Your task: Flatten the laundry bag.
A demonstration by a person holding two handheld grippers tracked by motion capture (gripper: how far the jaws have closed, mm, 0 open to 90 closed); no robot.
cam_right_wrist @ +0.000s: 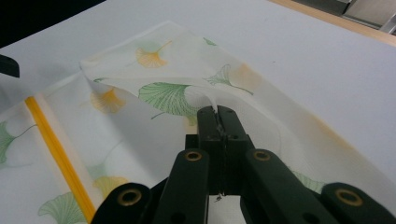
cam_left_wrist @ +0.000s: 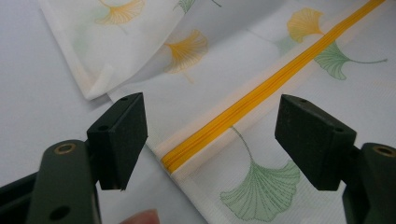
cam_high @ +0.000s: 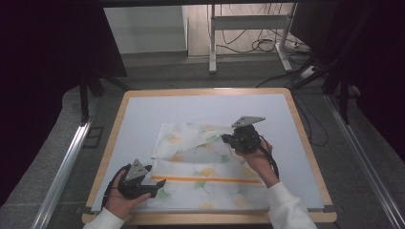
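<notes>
— Handling this should be easy: the mesh bag (cam_high: 205,174) is light, limp and thin, lying flat on the near half of the table (cam_high: 143,114), its far edge folded over toward the near side.

— Where is it gripped?

— The right gripper (cam_right_wrist: 218,114) is pressed together on a pinch of that folded fabric. The left gripper (cam_left_wrist: 212,140) is spread, straddling the yellow zipper (cam_left_wrist: 261,91) end at the left edge, a firmer hold.

One leaf-print cloth (cam_high: 205,167); one table (cam_high: 200,102); two grippers, left (cam_high: 160,182), right (cam_high: 225,138)
</notes>
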